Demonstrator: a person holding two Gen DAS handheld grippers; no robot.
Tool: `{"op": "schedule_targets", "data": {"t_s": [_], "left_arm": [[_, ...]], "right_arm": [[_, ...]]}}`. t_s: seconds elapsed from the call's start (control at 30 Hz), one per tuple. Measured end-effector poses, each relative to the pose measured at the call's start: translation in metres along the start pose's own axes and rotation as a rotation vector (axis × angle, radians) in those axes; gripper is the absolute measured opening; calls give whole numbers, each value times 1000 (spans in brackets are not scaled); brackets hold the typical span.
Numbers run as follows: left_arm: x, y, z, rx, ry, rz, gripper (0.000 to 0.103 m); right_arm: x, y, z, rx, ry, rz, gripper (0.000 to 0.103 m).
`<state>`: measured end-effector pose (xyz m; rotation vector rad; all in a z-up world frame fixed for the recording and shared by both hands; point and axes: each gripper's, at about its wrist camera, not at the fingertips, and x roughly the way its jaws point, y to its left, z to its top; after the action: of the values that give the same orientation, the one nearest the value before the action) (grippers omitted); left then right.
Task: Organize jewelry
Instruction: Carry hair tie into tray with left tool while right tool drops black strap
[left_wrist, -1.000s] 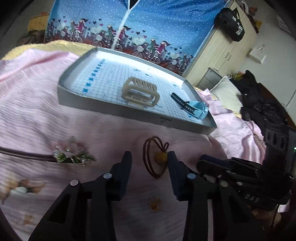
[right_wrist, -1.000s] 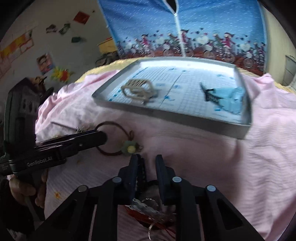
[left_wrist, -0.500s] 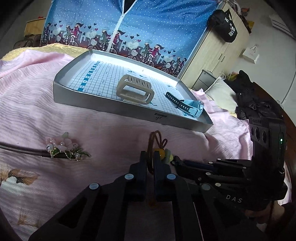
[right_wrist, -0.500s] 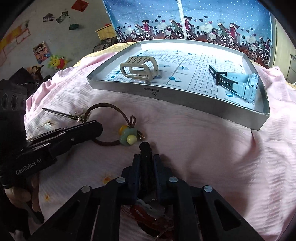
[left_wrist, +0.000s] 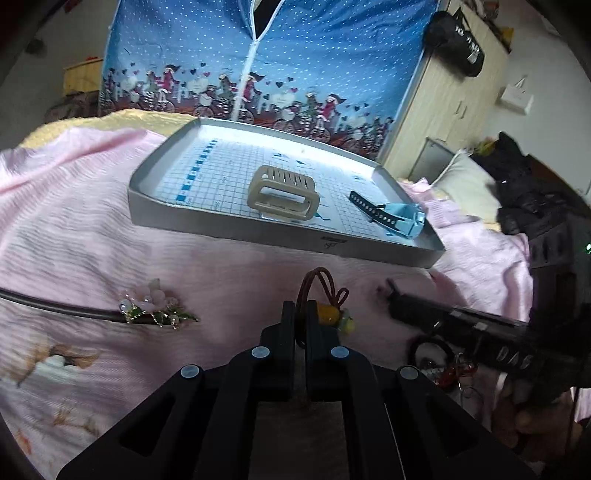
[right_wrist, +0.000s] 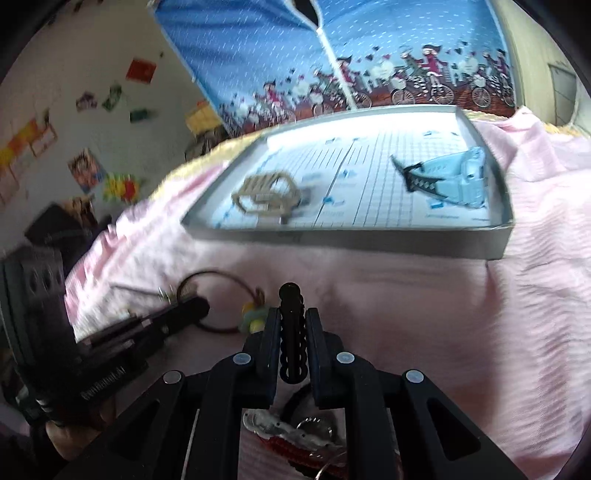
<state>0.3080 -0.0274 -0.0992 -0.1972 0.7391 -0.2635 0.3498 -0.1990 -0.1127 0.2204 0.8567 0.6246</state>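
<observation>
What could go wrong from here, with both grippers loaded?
1. The left gripper pinches only a thin strand of the brown hair tie; its beads hang off to one side, so it may slip out.
2. The tray wall stands between the grippers and the tray floor; a low carry could catch it.
3. The right gripper holds a black beaded piece with charms dangling below, which could snag the pink bedspread.

Left hand-held gripper (left_wrist: 301, 314) pinches the brown hair tie (left_wrist: 320, 286).
</observation>
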Motion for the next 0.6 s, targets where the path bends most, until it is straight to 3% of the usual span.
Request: {"op": "schedule_targets", "data": {"t_s": [0.17,0.4,0.6], "left_arm": [[-5,-23,12,34,-9,54,2],[-8,-56,45,94,-32,38,2],[16,-72,80,117,-47,5,2]], "right_arm": [[-16,-18,9,74,-72,6,13],[-35,-41,15,152,-163,-26,13],[-41,-54,33,144,-239,-79,13]]}}
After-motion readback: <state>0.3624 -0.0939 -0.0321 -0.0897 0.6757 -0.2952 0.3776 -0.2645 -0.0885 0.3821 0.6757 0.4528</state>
